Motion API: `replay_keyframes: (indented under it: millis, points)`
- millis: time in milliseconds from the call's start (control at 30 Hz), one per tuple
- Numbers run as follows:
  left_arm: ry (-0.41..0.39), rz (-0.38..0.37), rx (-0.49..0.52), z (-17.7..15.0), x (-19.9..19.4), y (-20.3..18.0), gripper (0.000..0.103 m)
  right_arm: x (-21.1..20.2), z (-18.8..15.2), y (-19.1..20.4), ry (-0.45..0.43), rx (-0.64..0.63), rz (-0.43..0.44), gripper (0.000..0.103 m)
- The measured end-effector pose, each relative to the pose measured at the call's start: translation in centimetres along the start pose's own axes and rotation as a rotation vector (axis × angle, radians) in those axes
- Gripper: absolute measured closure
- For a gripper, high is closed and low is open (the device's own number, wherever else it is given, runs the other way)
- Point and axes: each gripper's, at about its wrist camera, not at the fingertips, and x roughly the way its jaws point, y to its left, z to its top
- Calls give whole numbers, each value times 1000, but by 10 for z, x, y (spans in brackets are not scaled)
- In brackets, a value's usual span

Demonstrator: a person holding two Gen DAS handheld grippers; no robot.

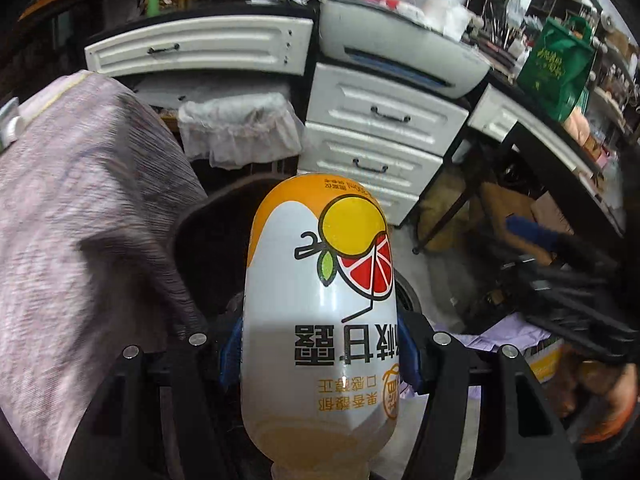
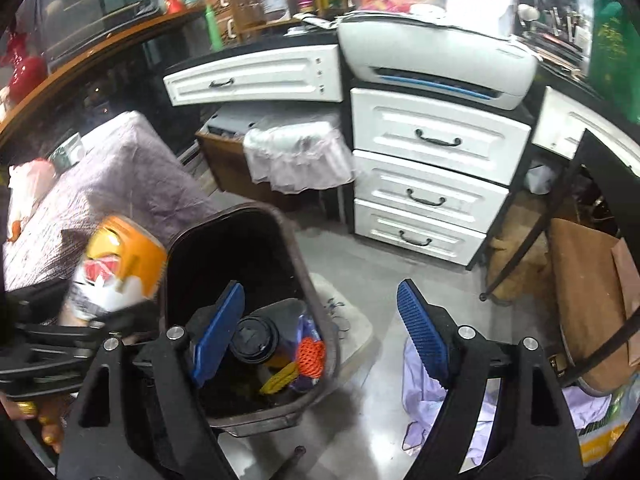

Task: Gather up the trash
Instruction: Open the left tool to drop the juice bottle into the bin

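Nearest, our left gripper (image 1: 320,360) has its jaws clamped on an orange-and-white drink bottle (image 1: 320,300), poised at the left rim of the dark bin (image 2: 308,280). Our right gripper (image 2: 324,328) hangs wide open and empty above the bin, where a coffee cup (image 2: 254,338) lies. Next, we judge: carry the bottle over the opening, then release. White drawers (image 2: 436,140) stand beyond.

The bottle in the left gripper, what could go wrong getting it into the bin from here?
1. The bottle is held upside down between the left gripper's blue fingers; its smooth rounded label could slip.
2. In the right wrist view the bottle sits beside the dark bin's rim, not over the opening, so releasing now would likely drop it outside.
3. The open right gripper hangs over the bin and may block the way.
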Motion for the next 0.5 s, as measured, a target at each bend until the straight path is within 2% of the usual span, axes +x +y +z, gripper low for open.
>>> replay_keyframes:
  millis: [300,500]
  points:
    - [102,46,29,-6,52,-7,42,-11,3,-14,-29,39,11,24]
    - [141,57,41,-12,69,-10,42,-10,3,-15,-32,56,26,24]
